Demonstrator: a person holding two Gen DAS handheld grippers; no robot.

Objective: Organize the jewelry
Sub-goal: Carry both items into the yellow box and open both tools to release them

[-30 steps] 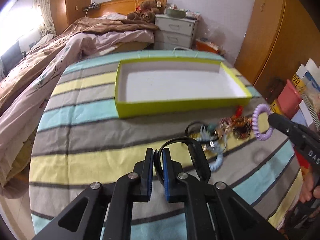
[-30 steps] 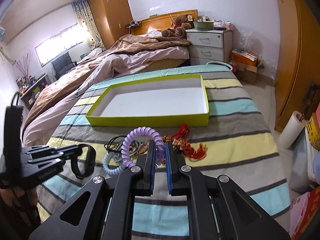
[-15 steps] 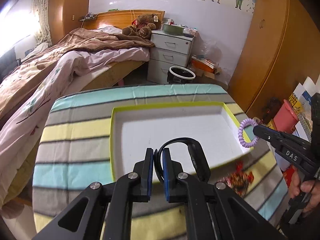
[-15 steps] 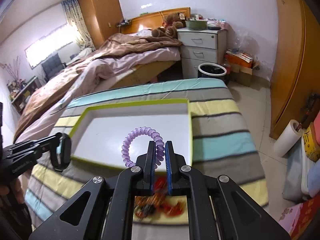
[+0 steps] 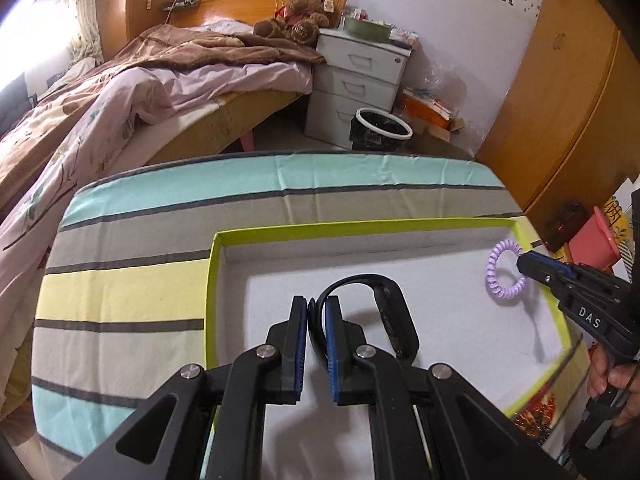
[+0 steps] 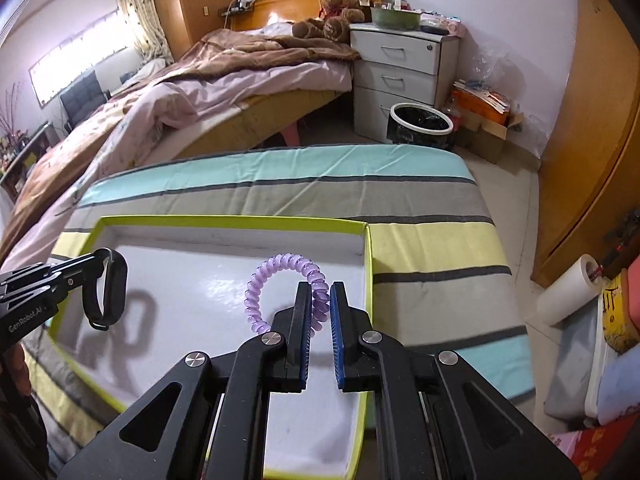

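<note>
Holding two items over the tray (image 5: 562, 322), one in each tool. Item one: black wristband (image 5: 384, 312), clamped by its strap between the pads of my left gripper (image 5: 316, 322), its loop standing up and curving off to the right of the jaws. Item two: purple coil hair tie (image 6: 280, 292), pinched at its right side in my right gripper (image 6: 320, 314), the ring rising to the left of the jaws. Both are hanging above the white floor of the green-rimmed tray on the striped cloth (image 6: 420, 240) (neither appears to be touching the floor; each is casting a shadow below). I am judging the key relation to be straight down: the tray floor is lying directly beneath both pieces, the wristband toward the left half, the hair tie near the right wall. The two items are sitting well apart, so each hand can be lowering and letting go on its own side without crossing. A tangle of red trinkets (image 5: 534, 420) is waiting outside the tray's near corner, nearer my right hand.
</note>
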